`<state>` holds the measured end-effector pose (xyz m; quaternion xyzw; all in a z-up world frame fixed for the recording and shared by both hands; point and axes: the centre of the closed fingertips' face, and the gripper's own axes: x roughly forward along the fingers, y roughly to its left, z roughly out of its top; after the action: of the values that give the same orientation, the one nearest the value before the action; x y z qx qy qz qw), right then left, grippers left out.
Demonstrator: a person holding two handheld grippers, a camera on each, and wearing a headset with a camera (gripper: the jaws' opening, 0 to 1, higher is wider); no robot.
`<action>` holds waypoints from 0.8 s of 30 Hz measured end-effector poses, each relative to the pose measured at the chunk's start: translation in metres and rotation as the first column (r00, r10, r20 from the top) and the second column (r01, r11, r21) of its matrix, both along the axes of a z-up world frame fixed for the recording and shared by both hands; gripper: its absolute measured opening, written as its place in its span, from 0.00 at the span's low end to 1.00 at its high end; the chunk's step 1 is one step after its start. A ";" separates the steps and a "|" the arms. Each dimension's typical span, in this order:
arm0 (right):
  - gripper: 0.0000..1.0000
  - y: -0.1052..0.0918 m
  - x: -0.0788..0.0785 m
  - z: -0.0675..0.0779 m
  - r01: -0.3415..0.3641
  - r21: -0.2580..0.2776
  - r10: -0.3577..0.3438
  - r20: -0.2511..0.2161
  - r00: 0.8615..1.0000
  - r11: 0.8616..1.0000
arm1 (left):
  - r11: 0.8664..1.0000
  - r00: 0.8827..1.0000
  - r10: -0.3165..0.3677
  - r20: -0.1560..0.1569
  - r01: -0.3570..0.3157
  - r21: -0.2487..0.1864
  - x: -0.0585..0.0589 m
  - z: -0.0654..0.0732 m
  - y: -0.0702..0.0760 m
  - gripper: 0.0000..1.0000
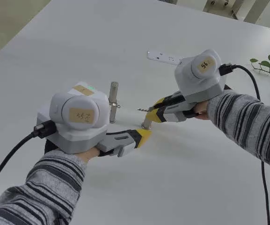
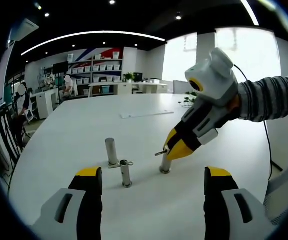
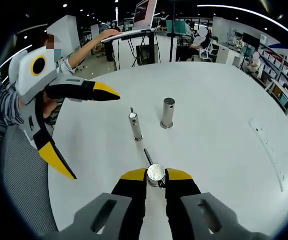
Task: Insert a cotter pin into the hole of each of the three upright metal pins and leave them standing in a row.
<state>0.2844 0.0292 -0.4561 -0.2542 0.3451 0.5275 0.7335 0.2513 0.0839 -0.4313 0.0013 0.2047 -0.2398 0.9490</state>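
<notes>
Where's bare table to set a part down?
Crowded: around the metal pins, between left gripper and right gripper. Free: table on the near side, behind both grippers; far left, beyond the pins; the band between pins and power strip.

Pins [image 2: 112, 151] polished metal; table [image 1: 181, 178] smooth matt wht; sleeves [image 1: 247, 124] knit cloth; left gripper [image 2: 152, 172] body matt grey plastic

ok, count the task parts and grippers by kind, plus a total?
metal pin: 3
cotter pin: 2
hand-held gripper: 2
Total: 7
</notes>
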 end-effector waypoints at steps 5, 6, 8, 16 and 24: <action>0.08 0.000 -0.001 0.000 -0.010 -0.001 0.010 0.000 1.000 1.000 | 1.000 1.000 0.003 -0.004 -0.003 -0.003 0.000 0.000 0.000 0.83; 0.09 0.000 -0.001 0.000 -0.010 0.000 0.010 0.000 1.000 1.000 | 1.000 1.000 0.004 -0.004 -0.004 -0.003 0.001 0.000 0.001 0.83; 0.09 0.000 0.000 0.000 -0.029 -0.005 0.029 0.017 0.999 1.000 | 1.000 1.000 0.006 -0.004 -0.006 -0.005 0.001 0.000 0.001 0.83; 0.16 0.003 0.000 0.006 -0.031 0.004 0.031 0.037 0.999 1.000 | 1.000 1.000 0.007 -0.004 -0.007 -0.009 0.001 0.001 0.001 0.83; 0.27 0.021 0.011 0.020 0.016 0.115 -0.021 0.041 0.999 0.993 | 1.000 1.000 0.011 0.003 -0.010 -0.011 0.003 0.003 0.001 0.85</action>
<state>0.2949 0.0504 -0.4360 -0.2194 0.3011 0.5344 0.7587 0.2539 0.0848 -0.4286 -0.0046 0.2019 -0.2360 0.9506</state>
